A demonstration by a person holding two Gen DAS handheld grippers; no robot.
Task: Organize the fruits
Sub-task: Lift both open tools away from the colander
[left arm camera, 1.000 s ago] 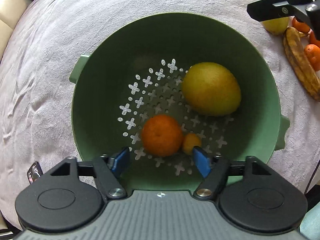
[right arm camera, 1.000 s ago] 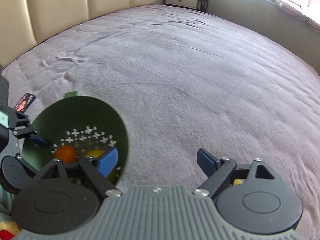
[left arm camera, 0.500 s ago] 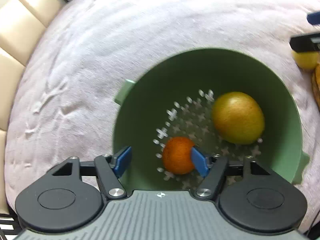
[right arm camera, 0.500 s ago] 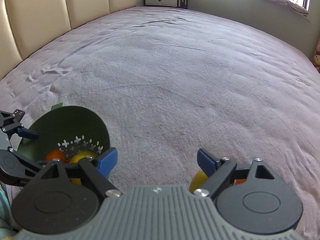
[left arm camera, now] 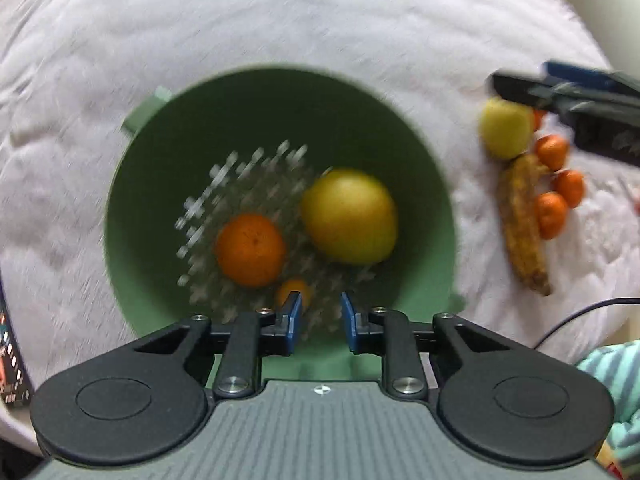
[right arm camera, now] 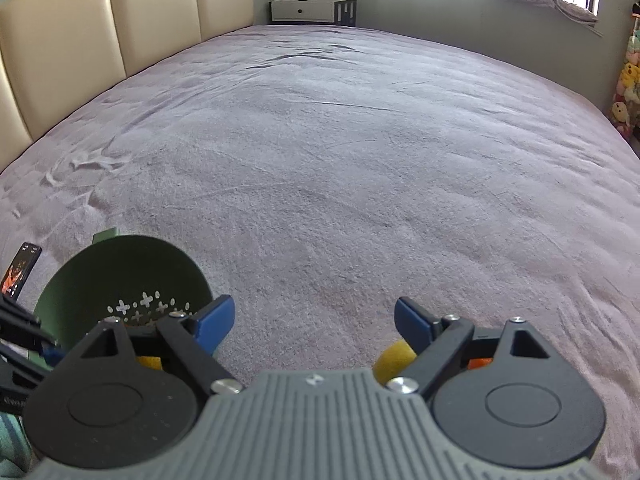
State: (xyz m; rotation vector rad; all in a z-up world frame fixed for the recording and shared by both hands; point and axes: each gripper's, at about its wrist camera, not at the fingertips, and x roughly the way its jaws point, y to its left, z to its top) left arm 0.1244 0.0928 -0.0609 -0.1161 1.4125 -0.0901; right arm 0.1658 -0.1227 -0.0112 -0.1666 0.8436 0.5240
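A green colander (left arm camera: 136, 184) sits on the bed; it also shows in the right wrist view (right arm camera: 96, 272). It holds an orange (left arm camera: 250, 250), a large yellow-green fruit (left arm camera: 348, 216) and a small orange fruit (left arm camera: 294, 289). My left gripper (left arm camera: 319, 322) hovers over the colander's near rim, its jaws narrowly apart and empty. To the right lie a yellow fruit (left arm camera: 506, 128), a browned banana (left arm camera: 522, 224) and several small oranges (left arm camera: 552, 210). My right gripper (right arm camera: 310, 320) is open and empty above them, with the yellow fruit (right arm camera: 394, 362) just under its right finger.
The bed's mauve cover (right arm camera: 340, 160) stretches far ahead. A phone (right arm camera: 18, 274) lies left of the colander. A padded headboard (right arm camera: 100, 32) runs along the left and a white nightstand (right arm camera: 312, 10) stands at the back. A black cable (left arm camera: 576, 316) trails at the right.
My left gripper's jaws have closed from wide to a narrow gap, and its view has swung right, bringing the loose fruit into sight. My right gripper has drawn back and stays open.
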